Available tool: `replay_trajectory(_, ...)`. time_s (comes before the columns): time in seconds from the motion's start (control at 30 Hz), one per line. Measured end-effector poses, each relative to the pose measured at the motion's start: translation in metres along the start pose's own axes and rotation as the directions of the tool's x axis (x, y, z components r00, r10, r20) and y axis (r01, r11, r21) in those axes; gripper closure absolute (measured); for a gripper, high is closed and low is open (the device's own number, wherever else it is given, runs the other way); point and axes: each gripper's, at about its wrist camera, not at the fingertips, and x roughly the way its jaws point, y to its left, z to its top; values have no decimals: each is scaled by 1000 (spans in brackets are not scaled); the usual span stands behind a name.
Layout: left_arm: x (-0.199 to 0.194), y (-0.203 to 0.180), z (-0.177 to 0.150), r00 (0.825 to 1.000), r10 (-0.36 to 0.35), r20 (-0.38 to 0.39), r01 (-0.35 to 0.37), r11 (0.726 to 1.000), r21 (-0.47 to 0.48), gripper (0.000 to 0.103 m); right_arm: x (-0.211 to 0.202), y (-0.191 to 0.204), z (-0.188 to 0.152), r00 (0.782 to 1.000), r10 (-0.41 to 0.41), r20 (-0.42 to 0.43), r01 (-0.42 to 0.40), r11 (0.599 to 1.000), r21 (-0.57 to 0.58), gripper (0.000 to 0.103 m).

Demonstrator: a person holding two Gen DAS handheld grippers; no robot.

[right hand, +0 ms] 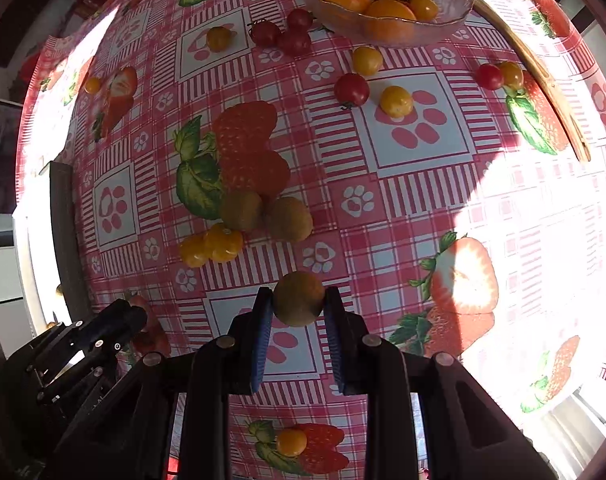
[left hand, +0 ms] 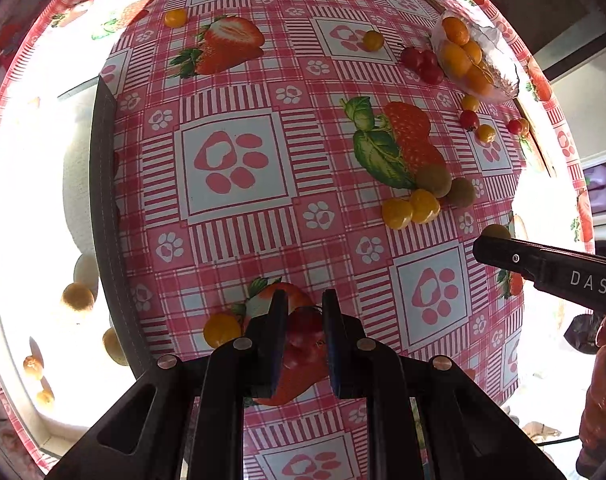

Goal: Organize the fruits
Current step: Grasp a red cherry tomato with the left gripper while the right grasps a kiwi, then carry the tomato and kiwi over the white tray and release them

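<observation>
My left gripper (left hand: 305, 312) is shut on a red cherry tomato (left hand: 305, 326) low over the strawberry-print tablecloth (left hand: 231, 168). My right gripper (right hand: 298, 300) is shut on a brown-green kiwi (right hand: 299, 299) and holds it above the cloth; it shows at the right of the left wrist view (left hand: 543, 268). A glass bowl (right hand: 455, 4) of orange and yellow fruits stands at the far side, also seen in the left wrist view (left hand: 499, 68). Two kiwis (right hand: 263, 214) and two yellow tomatoes (right hand: 213, 246) lie mid-table. Red tomatoes (right hand: 287, 34) lie near the bowl.
Loose yellow and red tomatoes (right hand: 383, 88) are scattered on the cloth. A wooden utensil (right hand: 535, 76) lies to the right of the bowl. A dark chair back (left hand: 103, 208) stands at the left edge, with several fruits (left hand: 77, 296) beyond it in bright glare.
</observation>
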Motion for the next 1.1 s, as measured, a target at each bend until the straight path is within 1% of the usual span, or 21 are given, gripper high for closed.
replay_trajectory(0.1,-10,2,-3,1000,-8,18,8,1000,-11,84,-9,-6,-7,1000,13,5,-13,1000,-7,75)
replay_trajectory(0.17,-15,21,-4,999,-17,37,17,1000,-18,84,-14,-5,-10,1000,17,7,-17,1000,-14,75)
replay_trajectory(0.27,-25,36,-13,998,-29,57,31,999,-32,84,-15,1,-12,1000,14,11,-14,1000,-28,75)
replay_trajectory(0.33,-29,41,-15,997,-32,70,35,999,-39,84,-18,2,-23,1000,10,12,-9,999,-32,75)
replay_trajectory(0.4,-37,48,-18,996,-35,85,39,998,-45,84,-17,0,-24,1000,6,9,-6,999,-32,75)
replay_trajectory(0.6,-52,64,-19,991,-29,132,42,995,-92,84,-19,22,-24,1000,8,8,-8,998,-60,75)
replay_trajectory(0.67,-58,73,-20,989,-23,146,39,993,-111,84,-20,32,-24,1000,12,9,-11,997,-78,75)
replay_trajectory(0.87,-70,110,-25,984,16,177,17,983,-181,84,-22,78,-19,999,38,10,-36,988,-153,75)
replay_trajectory(1.1,-73,166,-33,978,98,184,-47,963,-267,84,-16,153,-11,997,76,-12,-76,962,-261,75)
